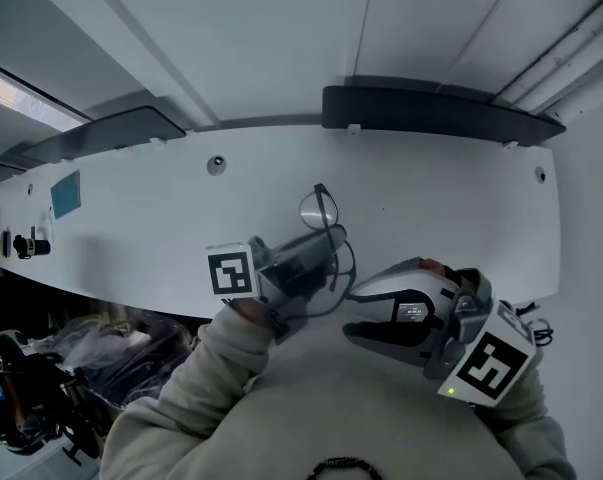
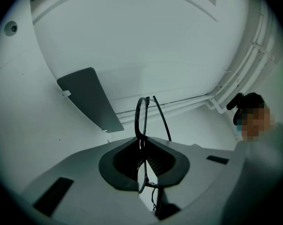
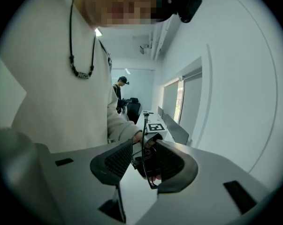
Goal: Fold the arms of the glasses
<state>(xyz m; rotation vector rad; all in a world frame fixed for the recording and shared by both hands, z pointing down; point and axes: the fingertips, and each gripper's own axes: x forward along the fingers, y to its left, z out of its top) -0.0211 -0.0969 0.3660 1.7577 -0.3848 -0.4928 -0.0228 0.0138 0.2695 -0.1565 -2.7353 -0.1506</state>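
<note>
- The left gripper [image 1: 316, 253], at the centre of the head view, has its jaws pressed together on the front of the glasses [image 1: 323, 226]. It holds them in the air over the white desk [image 1: 431, 218].
- In the left gripper view the left gripper [image 2: 142, 146] shows the frame edge-on. One rim [image 2: 141, 114] rises straight out of the pinch towards the top of the frame.
- A thin arm [image 2: 162, 118] slants up just right of that rim. I cannot tell whether it is fully folded.
- The right gripper [image 1: 353, 313] sits just right of and below the glasses in the head view, and its tips point left at them.
- In its own view the right gripper [image 3: 143, 161] has its jaws spread. A thin dark arm [image 3: 144, 139] stands upright in the gap, nearer the right-hand pad, and neither pad presses on it.
- The key relation, as I judge it: this arm's long axis runs up and down the right gripper view, across the line on which the jaws close, and its hinge end lies away towards the left gripper.
- The right gripper is the nearer and the free one, so the fold likely falls to it, by pushing the arm sideways towards the front. The left only has to steady the frame.
</note>
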